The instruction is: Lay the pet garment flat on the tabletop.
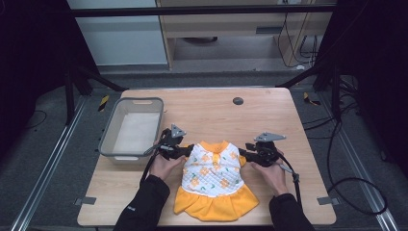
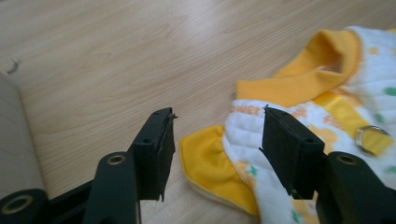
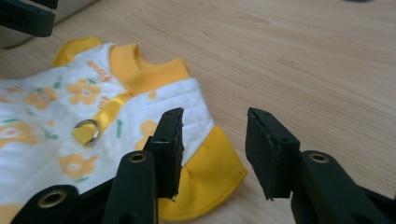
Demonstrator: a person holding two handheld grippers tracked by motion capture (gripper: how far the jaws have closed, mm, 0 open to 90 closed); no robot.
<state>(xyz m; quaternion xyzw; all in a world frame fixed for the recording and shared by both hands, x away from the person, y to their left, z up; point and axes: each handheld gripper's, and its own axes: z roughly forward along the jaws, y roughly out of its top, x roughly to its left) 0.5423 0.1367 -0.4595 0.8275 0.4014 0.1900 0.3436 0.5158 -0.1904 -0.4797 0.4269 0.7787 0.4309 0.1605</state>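
Yellow and white fabric makes up the small dress [image 1: 213,180], which is laid flat on the wooden counter [image 1: 269,115] near its front edge, roughly midway between the left and right edges. The collar is turned toward the far edge and the yellow skirt toward the front edge. A white quilted body printed with orange flowers is seen, along with a yellow strap carrying a metal ring [image 3: 87,130].

At the dress's left sleeve [image 2: 210,163] the left hand-held gripper [image 2: 217,140] is held low over the counter. Its jaws are seen standing apart, with the yellow sleeve lying below the gap and not pressed by either pad.

At the right sleeve [image 3: 210,172] the right hand-held gripper [image 3: 215,140] is positioned likewise. Its jaws are also parted; one jaw stands over the sleeve and the other over bare wood, and nothing is clamped.

A grey plastic basket [image 1: 109,132] is placed near the counter's left edge, just beyond the left hand-held gripper. A small dark round disc [image 1: 237,100] is set in the counter near the far edge.
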